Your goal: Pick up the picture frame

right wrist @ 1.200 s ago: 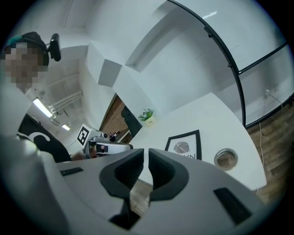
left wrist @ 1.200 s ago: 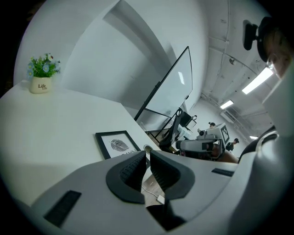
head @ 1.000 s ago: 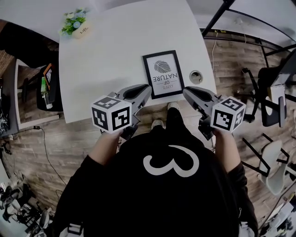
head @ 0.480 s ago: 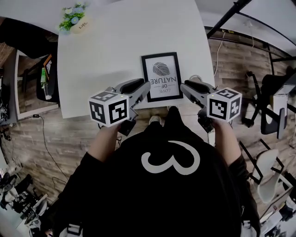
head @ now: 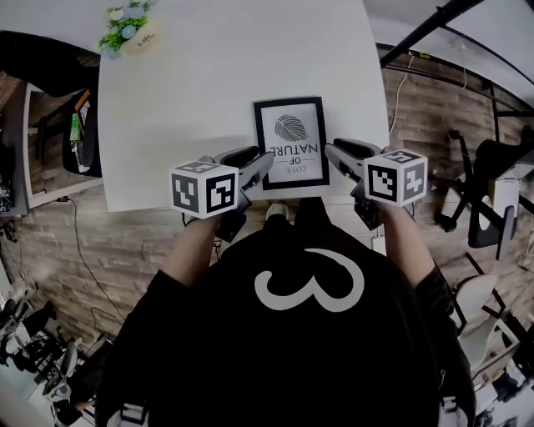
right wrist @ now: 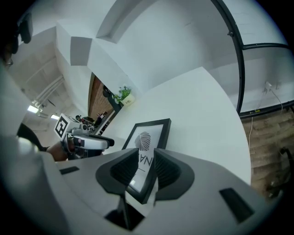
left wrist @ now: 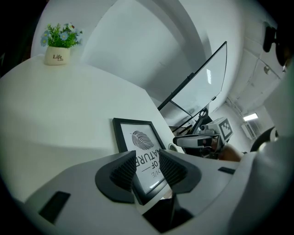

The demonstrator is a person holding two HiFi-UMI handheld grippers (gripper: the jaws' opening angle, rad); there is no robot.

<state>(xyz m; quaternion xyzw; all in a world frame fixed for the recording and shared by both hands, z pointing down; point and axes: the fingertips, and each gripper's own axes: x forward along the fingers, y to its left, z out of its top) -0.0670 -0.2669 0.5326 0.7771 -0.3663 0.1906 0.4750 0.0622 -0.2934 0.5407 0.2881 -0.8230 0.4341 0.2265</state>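
Note:
The black picture frame point(head: 290, 143) with a fingerprint print lies flat near the front edge of the white table point(head: 192, 100). My left gripper point(head: 264, 164) hovers at the frame's near left corner. Its jaws are opening, and in the left gripper view point(left wrist: 147, 158) that corner of the frame point(left wrist: 138, 137) shows in the gap, untouched. My right gripper point(head: 330, 151) sits at the frame's near right edge. In the right gripper view point(right wrist: 146, 156) the frame point(right wrist: 148, 134) shows between its parted jaws, with no pad pressing on it.
A small potted plant point(head: 129, 35) stands at the table's far left corner. A low shelf point(head: 50, 142) is left of the table, and office chairs point(head: 492, 192) stand on the wooden floor to the right. A black pole point(head: 434, 21) slants behind the table.
Both grippers have come down and forward from the table's front edge, and now flank the frame's near corners. The frame has stayed in place on the table.

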